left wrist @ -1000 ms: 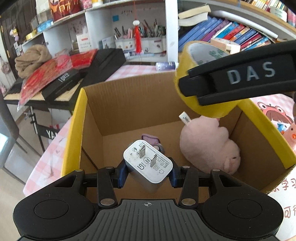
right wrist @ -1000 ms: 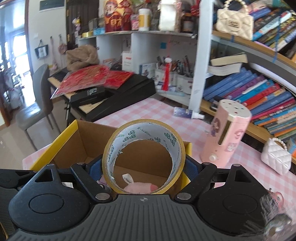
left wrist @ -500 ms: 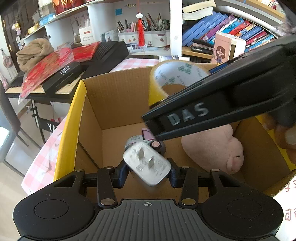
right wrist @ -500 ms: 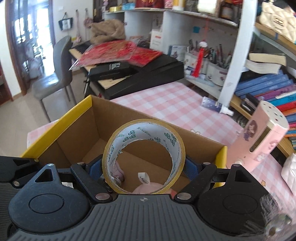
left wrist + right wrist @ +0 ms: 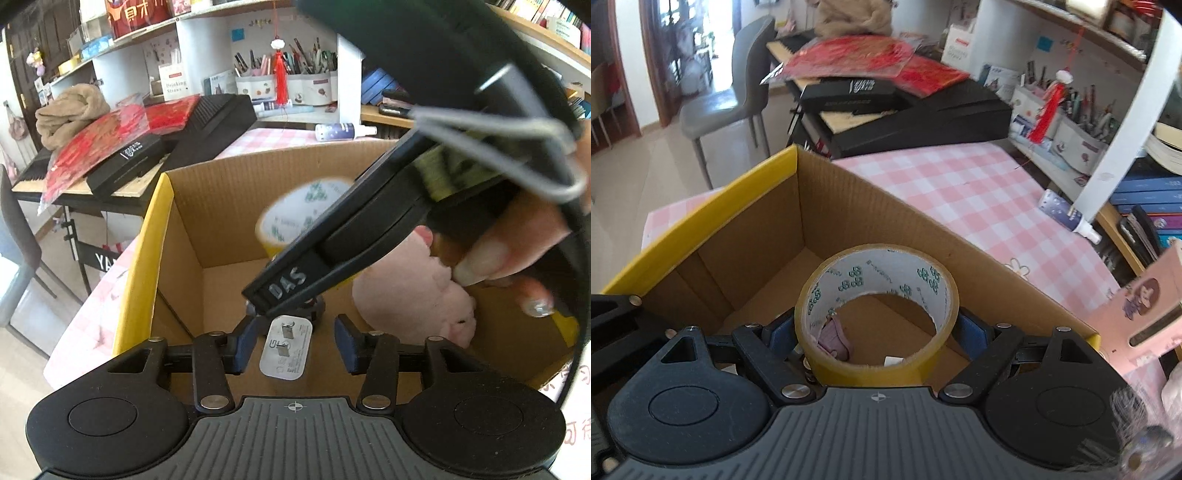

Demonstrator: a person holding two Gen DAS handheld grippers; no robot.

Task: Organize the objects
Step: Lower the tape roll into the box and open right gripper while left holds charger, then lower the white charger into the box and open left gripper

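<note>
An open cardboard box (image 5: 147,258) with a yellow rim stands on the pink checked table. My left gripper (image 5: 294,345) hangs over its near edge and its jaws are opening. The white plug charger (image 5: 286,350) sits between the blue pads (image 5: 243,345) with a gap on each side. My right gripper (image 5: 875,328) is shut on a yellow tape roll (image 5: 877,314) and holds it low inside the box (image 5: 701,221). In the left wrist view its black finger (image 5: 288,288) crosses in front of the tape roll (image 5: 295,218). A pink plush pig (image 5: 413,295) lies in the box at the right.
A small purple item (image 5: 833,334) lies on the box floor, seen through the roll. A spray bottle (image 5: 1067,218) lies on the tablecloth (image 5: 960,192) behind the box. A pink dispenser (image 5: 1152,306) stands to the right. A black keyboard case (image 5: 207,125) and a grey chair (image 5: 731,99) are beyond.
The left jaws have widened and let go of the charger, which has tipped and sunk between the pads. The right gripper has carried the tape roll down into the box, in front of the left camera.
</note>
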